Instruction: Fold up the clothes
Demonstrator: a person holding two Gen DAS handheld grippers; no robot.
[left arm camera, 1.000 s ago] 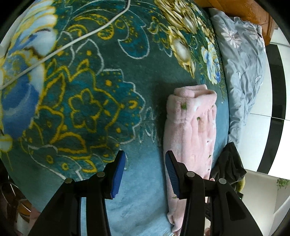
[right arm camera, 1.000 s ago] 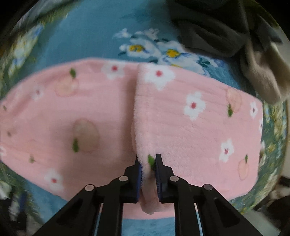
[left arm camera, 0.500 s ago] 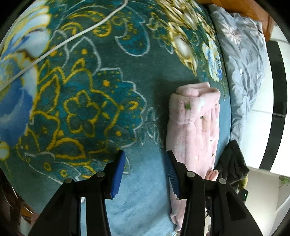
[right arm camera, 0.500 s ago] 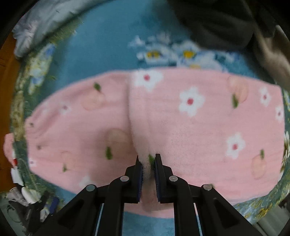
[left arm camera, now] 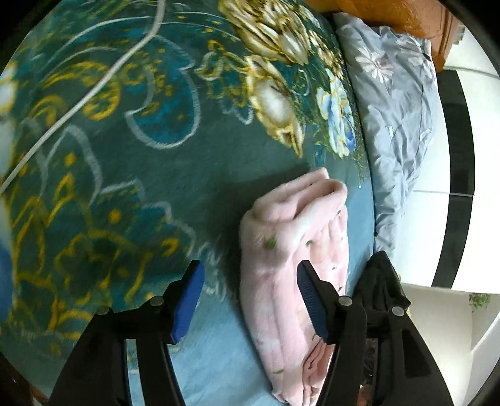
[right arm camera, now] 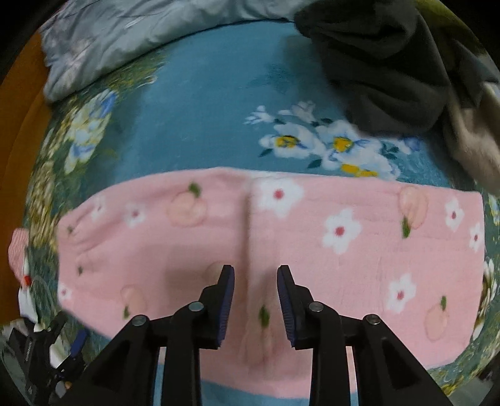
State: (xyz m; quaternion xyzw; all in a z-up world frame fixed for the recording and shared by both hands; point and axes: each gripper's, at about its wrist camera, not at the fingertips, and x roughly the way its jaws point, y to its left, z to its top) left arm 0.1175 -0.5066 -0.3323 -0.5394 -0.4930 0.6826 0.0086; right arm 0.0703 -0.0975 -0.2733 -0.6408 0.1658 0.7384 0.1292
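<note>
bed: teal floral blanket (right arm camera: 203,103) | on it: folded pink garment (right arm camera: 359,250), dark clothes (right arm camera: 384,65), grey quilt (left arm camera: 397,112)

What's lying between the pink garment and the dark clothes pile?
In the right wrist view, only blue floral blanket lies between the pink garment and the dark clothes pile.

A teal floral blanket (left arm camera: 162,175) fills the view; a grey flowered quilt (left arm camera: 397,125) lies bunched at two o'clock, apparently against an orange headboard (left arm camera: 390,12).
</note>
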